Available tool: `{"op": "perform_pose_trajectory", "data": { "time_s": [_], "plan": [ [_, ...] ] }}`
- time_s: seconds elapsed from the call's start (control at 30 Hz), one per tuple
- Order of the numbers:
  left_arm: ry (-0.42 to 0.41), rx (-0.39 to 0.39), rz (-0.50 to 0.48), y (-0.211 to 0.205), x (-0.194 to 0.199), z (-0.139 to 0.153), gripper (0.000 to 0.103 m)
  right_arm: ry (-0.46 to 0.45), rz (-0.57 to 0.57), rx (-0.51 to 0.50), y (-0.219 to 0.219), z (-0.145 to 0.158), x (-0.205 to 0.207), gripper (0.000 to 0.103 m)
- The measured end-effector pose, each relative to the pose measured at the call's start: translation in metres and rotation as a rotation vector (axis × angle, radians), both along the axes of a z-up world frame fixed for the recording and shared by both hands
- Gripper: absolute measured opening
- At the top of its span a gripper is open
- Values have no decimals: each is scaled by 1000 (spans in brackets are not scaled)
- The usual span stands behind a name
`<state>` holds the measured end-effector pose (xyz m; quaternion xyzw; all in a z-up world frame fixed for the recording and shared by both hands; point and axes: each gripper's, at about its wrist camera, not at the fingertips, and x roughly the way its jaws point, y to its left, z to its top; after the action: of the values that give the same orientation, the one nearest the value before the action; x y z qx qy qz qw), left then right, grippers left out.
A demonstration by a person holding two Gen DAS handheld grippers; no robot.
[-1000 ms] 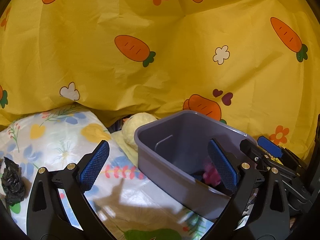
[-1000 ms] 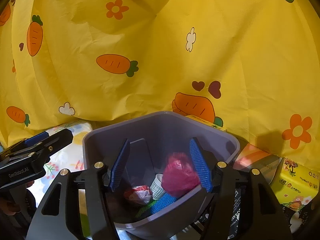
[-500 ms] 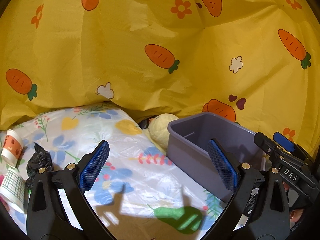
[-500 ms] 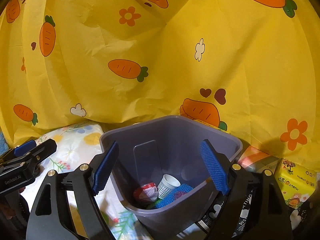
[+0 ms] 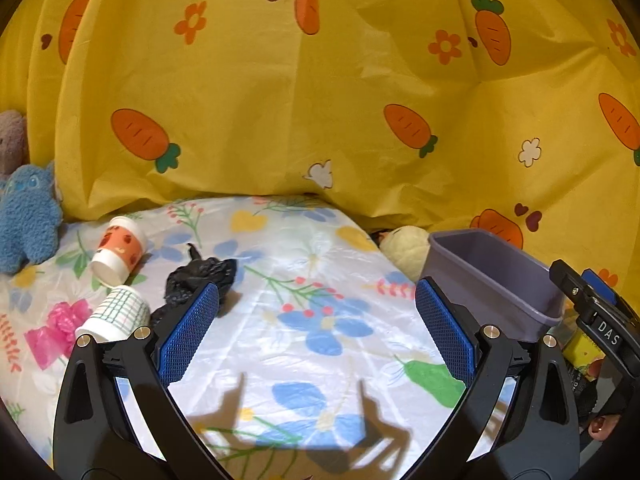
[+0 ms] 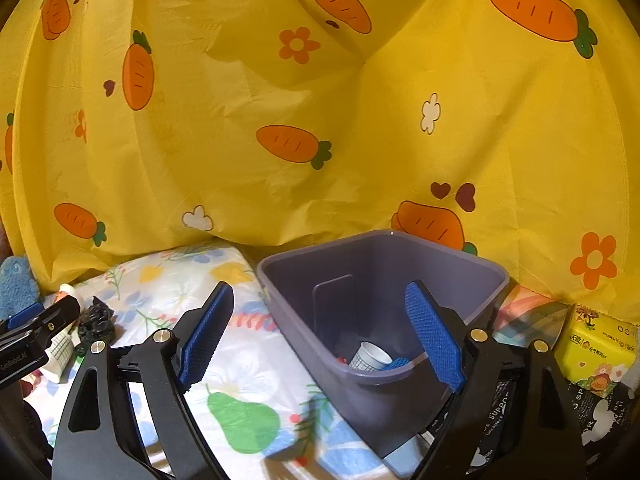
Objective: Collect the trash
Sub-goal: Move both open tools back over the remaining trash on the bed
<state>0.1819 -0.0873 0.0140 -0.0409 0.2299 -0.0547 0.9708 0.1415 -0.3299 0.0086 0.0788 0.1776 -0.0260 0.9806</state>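
Right, my left claw (image 5: 316,328) stands released with nothing between its blue pads, hovering over the floral sheet (image 5: 320,280). Ahead to its left lies the remaining trash: a crumpled black bag (image 5: 200,280), an orange-patterned paper cup (image 5: 118,250) on its side, a checked paper cup (image 5: 116,314) just beside it, and a pink wrapper (image 5: 52,330). My right claw (image 6: 320,328) is opening, empty, above the near edge of the grey bin (image 6: 472,268), where a checked cup (image 6: 370,356) and other scraps already sit.
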Motion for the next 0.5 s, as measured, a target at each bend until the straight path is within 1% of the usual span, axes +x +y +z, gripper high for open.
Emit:
{"op": "perform_pose_trajectory", "data": {
  "time_s": [0.2,0.37,0.5],
  "plan": [
    [4,30,166,56,-27,-6,97,6,120,-32,52,-1,-5,85],
    [7,91,309,104,-51,-14,97,23,228,-47,104,-4,-6,85],
    [15,106,385,139,-64,-19,97,51,316,-52,151,-10,-8,85]
  ]
}}
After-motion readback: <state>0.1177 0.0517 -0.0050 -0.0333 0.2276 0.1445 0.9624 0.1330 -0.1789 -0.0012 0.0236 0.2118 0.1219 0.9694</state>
